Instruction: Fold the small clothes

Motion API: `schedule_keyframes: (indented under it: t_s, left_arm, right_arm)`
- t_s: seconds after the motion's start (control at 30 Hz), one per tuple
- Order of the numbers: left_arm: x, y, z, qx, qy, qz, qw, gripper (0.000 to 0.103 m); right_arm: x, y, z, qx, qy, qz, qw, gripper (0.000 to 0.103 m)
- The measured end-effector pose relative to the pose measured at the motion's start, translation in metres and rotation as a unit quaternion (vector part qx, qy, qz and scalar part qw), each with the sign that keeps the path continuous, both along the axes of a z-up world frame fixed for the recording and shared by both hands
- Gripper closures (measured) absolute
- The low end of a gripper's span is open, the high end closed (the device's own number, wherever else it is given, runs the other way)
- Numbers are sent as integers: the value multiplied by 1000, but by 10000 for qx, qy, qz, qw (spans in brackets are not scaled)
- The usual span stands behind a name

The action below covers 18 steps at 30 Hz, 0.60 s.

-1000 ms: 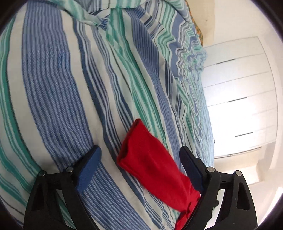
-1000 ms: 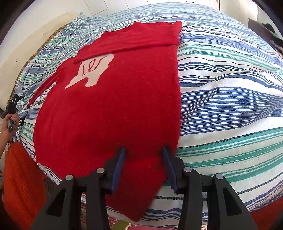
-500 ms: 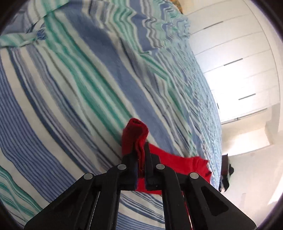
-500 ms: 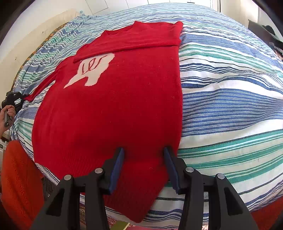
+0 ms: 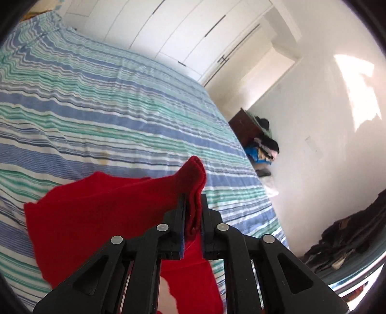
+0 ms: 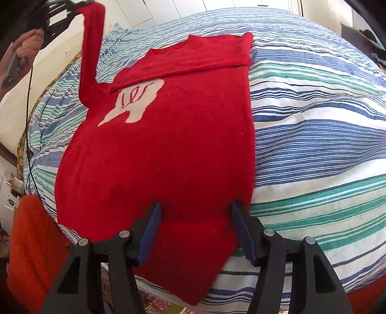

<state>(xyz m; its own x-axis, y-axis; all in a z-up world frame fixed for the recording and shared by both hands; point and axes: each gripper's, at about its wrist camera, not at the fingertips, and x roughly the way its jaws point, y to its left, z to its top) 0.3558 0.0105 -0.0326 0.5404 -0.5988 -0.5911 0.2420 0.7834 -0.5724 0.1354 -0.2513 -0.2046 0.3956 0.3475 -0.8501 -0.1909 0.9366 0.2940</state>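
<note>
No legible txt anywhere.

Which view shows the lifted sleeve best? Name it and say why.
The right wrist view: it shows the sleeve whole, from the sweater up to the left gripper holding its cuff. The left wrist view shows only the cuff end between that gripper's opening jaws, with the sweater bunched below.
</note>
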Motion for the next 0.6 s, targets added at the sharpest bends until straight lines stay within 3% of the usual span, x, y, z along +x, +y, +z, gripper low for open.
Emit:
schedule_keyframes:
  t_s: [0.07,0.13,0.2,0.3,0.37,0.47,0.53,0.6]
  left_arm:
    - [-6,-39,-46,513,517,-115,9973,29]
    - [-32,-47,-90,611,839,-257,9943,37]
    - [-68,-36,-117,412,1096,-324,9926,37]
    - [-122,13,-127,295,1147,32,9930,37]
    - [-139,63,-127,524,1091,573,9910,37]
    - [-139,131,-127,1059,1014,1291,9807,38]
    - [-137,156,-131,1407,1039,1374,9750,41]
    - [-134,160,-132,1557,932,1218,9758,42]
  right_arm:
    - [0,-1,0,24,-13,12,10000,42]
    - [0,-1,0,48,-16,19,10000,42]
    - [-1,-3,1,115,-25,17,9999,42]
    - [-3,-8,0,256,-50,14,9997,42]
    - [-4,-10,1,317,-56,15,9995,42]
    - [-5,-10,1,338,-55,22,9994,42]
    - [-5,-10,1,326,-57,27,9994,42]
    - [-4,-10,1,310,-60,33,9995,40]
